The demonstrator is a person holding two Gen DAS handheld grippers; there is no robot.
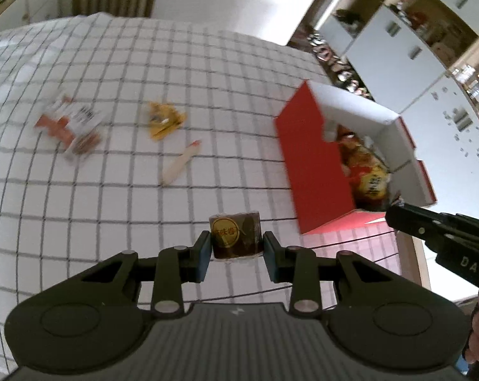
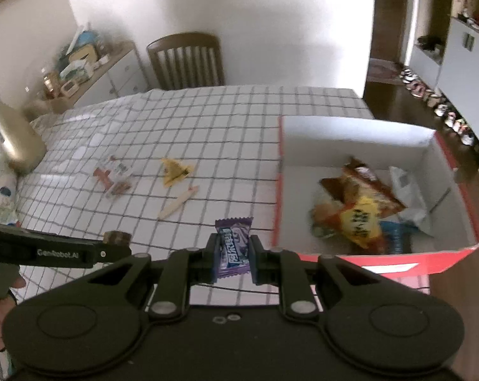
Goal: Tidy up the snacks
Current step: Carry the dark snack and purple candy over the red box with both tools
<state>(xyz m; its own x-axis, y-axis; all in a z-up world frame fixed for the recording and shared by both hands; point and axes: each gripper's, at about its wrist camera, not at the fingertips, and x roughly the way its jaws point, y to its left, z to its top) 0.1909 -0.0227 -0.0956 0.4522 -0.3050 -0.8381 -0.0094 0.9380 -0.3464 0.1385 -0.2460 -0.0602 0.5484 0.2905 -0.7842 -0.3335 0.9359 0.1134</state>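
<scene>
My left gripper [image 1: 237, 247] is shut on a dark brown snack packet [image 1: 234, 235] with a gold round label, held above the checked tablecloth. My right gripper [image 2: 233, 252] is shut on a purple candy wrapper [image 2: 233, 244], just left of the red box [image 2: 442, 260]. Several snack bags [image 2: 360, 212] lie inside the box's white interior. In the left wrist view the red box [image 1: 312, 162] stands to the right, and the right gripper [image 1: 395, 216] reaches in beside it. On the cloth lie an orange-and-white packet [image 1: 71, 123], a yellow wrapper [image 1: 163, 119] and a pale stick snack [image 1: 179, 162].
The checked cloth [image 2: 207, 127] covers the table, whose right edge runs just past the box. A wooden chair [image 2: 185, 60] stands at the far side. A gold-coloured object [image 2: 14, 139] sits at the left edge. Cabinets and shelves line the room's right side.
</scene>
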